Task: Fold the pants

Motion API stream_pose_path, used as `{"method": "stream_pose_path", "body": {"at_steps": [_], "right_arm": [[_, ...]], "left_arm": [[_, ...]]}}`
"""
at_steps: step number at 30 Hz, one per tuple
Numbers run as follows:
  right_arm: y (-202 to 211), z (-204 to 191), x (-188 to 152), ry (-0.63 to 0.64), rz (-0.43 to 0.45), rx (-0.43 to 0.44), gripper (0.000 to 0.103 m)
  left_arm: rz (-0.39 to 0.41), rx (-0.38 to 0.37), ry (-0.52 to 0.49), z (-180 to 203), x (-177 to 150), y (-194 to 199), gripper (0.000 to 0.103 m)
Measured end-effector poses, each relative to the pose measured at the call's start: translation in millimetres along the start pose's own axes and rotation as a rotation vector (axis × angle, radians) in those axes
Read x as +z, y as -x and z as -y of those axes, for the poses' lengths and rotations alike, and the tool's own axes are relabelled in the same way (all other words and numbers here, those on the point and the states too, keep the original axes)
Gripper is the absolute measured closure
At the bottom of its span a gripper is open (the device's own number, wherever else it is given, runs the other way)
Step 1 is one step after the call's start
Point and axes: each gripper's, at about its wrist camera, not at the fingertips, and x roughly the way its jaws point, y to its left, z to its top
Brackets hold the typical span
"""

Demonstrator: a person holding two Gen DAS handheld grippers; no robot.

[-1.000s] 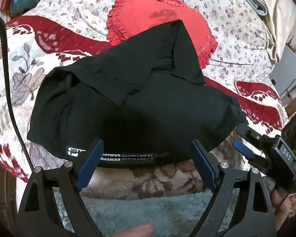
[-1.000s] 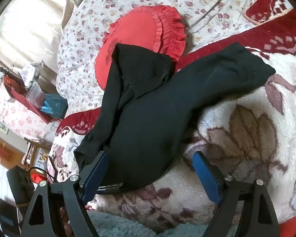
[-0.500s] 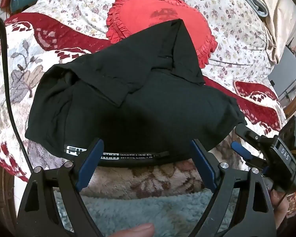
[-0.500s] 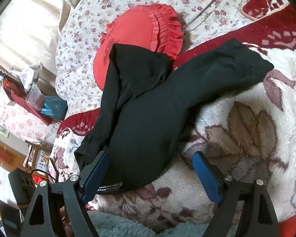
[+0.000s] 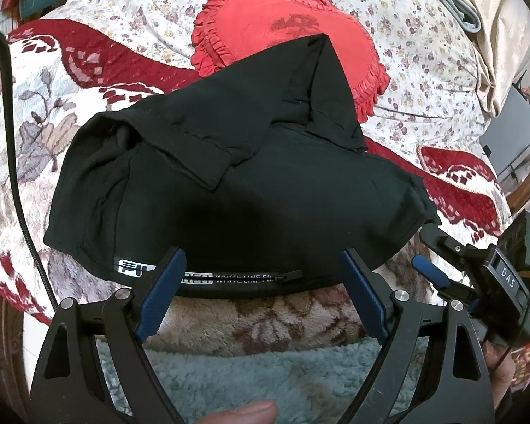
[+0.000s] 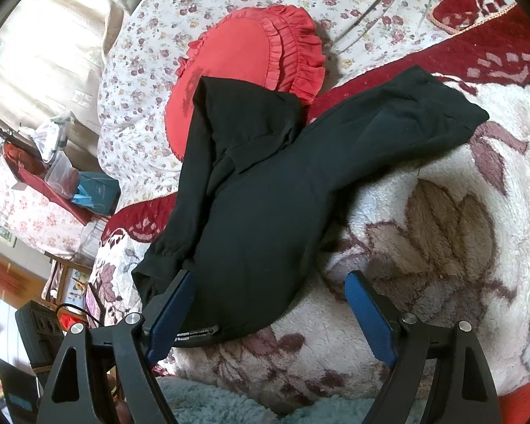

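Observation:
Black pants point(image 5: 236, 183) lie crumpled and partly folded on a floral blanket, the waistband with white lettering nearest me, one leg end resting on a red pillow. They also show in the right wrist view point(image 6: 265, 212). My left gripper point(image 5: 261, 272) is open and empty, its blue pads at the waistband edge. My right gripper point(image 6: 270, 289) is open and empty at the pants' near right end; it also shows at the right in the left wrist view point(image 5: 429, 254).
A red heart-shaped frilled pillow point(image 5: 286, 31) lies behind the pants on a flowered sheet point(image 5: 152, 3). The red and cream blanket point(image 6: 441, 219) covers the bed. A black cable point(image 5: 14, 162) runs down the left. Cluttered shelves point(image 6: 46, 176) stand off the bed.
Both grippers have drifted slightly; the pants sit a little lower and nearer in the left view. Nothing was gripped or released.

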Motion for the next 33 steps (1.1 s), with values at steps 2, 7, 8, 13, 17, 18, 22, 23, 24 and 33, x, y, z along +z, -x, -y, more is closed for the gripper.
{"method": "stream_pose_path", "body": {"at_steps": [2,7,8,13,17,18,22,23,24,33], "right_arm": [[0.1,-0.2,-0.5,-0.001,0.000,-0.002,0.018],[-0.3,0.1,-0.3,-0.002,-0.001,-0.003,0.018],[-0.4,0.0,0.0,-0.002,-0.001,-0.003,0.018],[0.3,1.0,-0.1,-0.007,-0.003,-0.006,0.018],[0.0,0.9,0.3,-0.006,-0.004,-0.006,0.018],[0.1,0.9,0.2,-0.007,-0.004,-0.007,0.018],[0.2,0.8,0.3,-0.007,-0.003,-0.006,0.018],[0.2,0.9,0.3,-0.007,-0.004,-0.006,0.018],[0.2,0.8,0.3,-0.007,-0.004,-0.006,0.018],[0.6,0.8,-0.4,-0.008,-0.004,-0.006,0.018]], "left_arm": [[0.001,0.000,-0.001,0.6,-0.7,0.3,0.015],[-0.001,-0.001,0.001,-0.4,0.4,0.1,0.015],[-0.001,-0.001,0.001,-0.3,0.3,0.0,0.015],[-0.002,-0.002,0.002,-1.2,0.3,-0.7,0.015],[-0.001,-0.002,0.001,-1.2,0.1,-0.1,0.015],[-0.003,-0.003,0.003,-2.4,0.1,-0.9,0.015],[-0.002,-0.003,0.004,-2.4,0.2,-1.0,0.015],[-0.002,-0.003,0.004,-2.0,-0.5,-0.9,0.015],[-0.002,-0.003,0.004,-2.6,0.1,-1.0,0.015],[0.001,-0.005,-0.003,-0.1,-2.7,3.2,0.015]]}}
